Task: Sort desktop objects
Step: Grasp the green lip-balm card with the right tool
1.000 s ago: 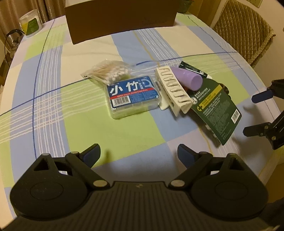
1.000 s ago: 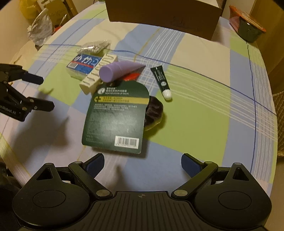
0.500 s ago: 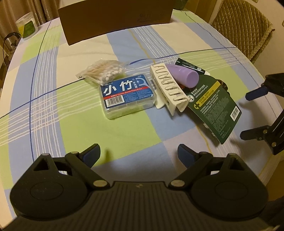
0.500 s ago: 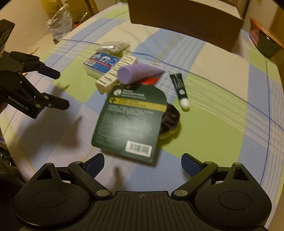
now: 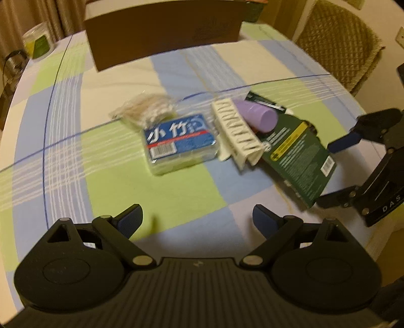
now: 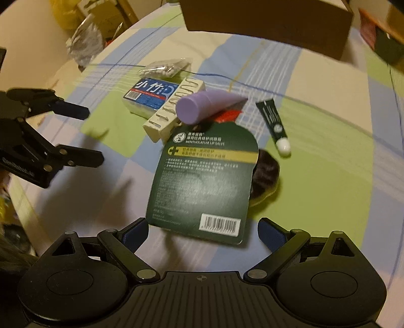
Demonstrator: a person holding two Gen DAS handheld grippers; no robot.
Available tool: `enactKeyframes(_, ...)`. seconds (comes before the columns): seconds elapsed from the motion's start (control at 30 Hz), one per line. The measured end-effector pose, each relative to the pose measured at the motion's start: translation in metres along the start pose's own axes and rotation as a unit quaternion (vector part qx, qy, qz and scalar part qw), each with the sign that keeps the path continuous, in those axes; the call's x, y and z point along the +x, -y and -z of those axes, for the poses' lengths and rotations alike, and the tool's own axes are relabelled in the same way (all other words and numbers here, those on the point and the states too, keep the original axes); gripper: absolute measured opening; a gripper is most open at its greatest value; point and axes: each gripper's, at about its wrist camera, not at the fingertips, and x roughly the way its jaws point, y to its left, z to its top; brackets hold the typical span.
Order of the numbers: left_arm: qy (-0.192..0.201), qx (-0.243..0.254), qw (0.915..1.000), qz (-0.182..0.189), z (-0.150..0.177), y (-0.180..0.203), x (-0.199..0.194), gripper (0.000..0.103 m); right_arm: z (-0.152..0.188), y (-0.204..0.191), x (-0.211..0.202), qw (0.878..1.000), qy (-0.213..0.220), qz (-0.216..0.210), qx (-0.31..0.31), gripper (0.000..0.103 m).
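Observation:
A pile of items lies on the checked tablecloth: a bag of cotton swabs, a blue floss-pick box, a white slotted holder, a purple tube, a dark green lip-salve card, a small black tube and a dark round object under the card. My left gripper is open and empty, short of the floss box. My right gripper is open and empty, its fingertips at the near edge of the green card. Each gripper shows in the other's view, the left and the right.
A brown cardboard box stands at the far side of the table; it also shows in the right wrist view. A wicker chair is beyond the table's right edge. A green-labelled tub sits far left. Bags lie off the table.
Both grippers have moved forward toward the pile; the right gripper's fingertips now reach the near edge of the green card. Nothing has been grasped.

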Motion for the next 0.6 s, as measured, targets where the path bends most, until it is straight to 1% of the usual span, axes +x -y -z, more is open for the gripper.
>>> enactKeyframes(0.1,0.004,0.010,0.9999,0.009,-0.004,0.006,0.004,0.092,0.003,0.006,-0.002,0.999,0.010,-0.024,0.024,0.095)
enactKeyframes(0.23,0.004,0.018,0.9996,0.019,-0.006,0.014,0.009,0.092,0.004,0.012,0.001,0.998,0.017,-0.034,0.050,0.095)
enactKeyframes(0.27,0.003,0.021,0.9996,0.020,-0.006,0.015,0.010,0.092,0.004,0.014,0.002,0.998,0.018,-0.037,0.056,0.083)
enactKeyframes(0.3,0.001,0.023,0.9995,0.021,-0.006,0.016,0.010,0.092,0.004,0.016,0.002,0.997,0.019,-0.041,0.062,0.065)
enactKeyframes(0.33,0.000,0.024,0.9995,0.021,-0.005,0.016,0.010,0.092,0.004,0.017,0.002,0.996,0.021,-0.050,0.069,0.061)
enactKeyframes(0.37,-0.001,0.024,0.9995,0.020,-0.004,0.016,0.011,0.092,0.003,0.016,0.000,0.996,0.025,-0.048,0.070,0.059)
enactKeyframes(0.43,-0.003,0.023,0.9996,0.017,-0.002,0.014,0.011,0.092,0.002,0.014,-0.003,0.996,0.034,-0.045,0.068,0.048)
enactKeyframes(0.47,-0.004,0.022,0.9996,0.016,-0.001,0.012,0.011,0.092,0.000,0.013,-0.005,0.996,0.038,-0.048,0.067,0.040)
enactKeyframes(0.5,-0.005,0.021,0.9997,0.014,0.000,0.010,0.011,0.092,-0.001,0.011,-0.008,0.996,0.042,-0.046,0.063,0.037)
enactKeyframes(0.53,-0.006,0.020,0.9997,0.012,0.000,0.008,0.011,0.092,-0.002,0.007,-0.010,0.997,0.046,-0.041,0.050,0.028)
enactKeyframes(0.57,-0.006,0.018,0.9998,0.010,0.001,0.006,0.010,0.092,-0.003,0.003,-0.013,0.998,0.050,-0.035,0.035,0.016)
enactKeyframes(0.6,-0.006,0.016,0.9998,0.009,0.002,0.004,0.010,0.092,-0.004,-0.002,-0.015,0.998,0.053,-0.030,0.017,0.008)
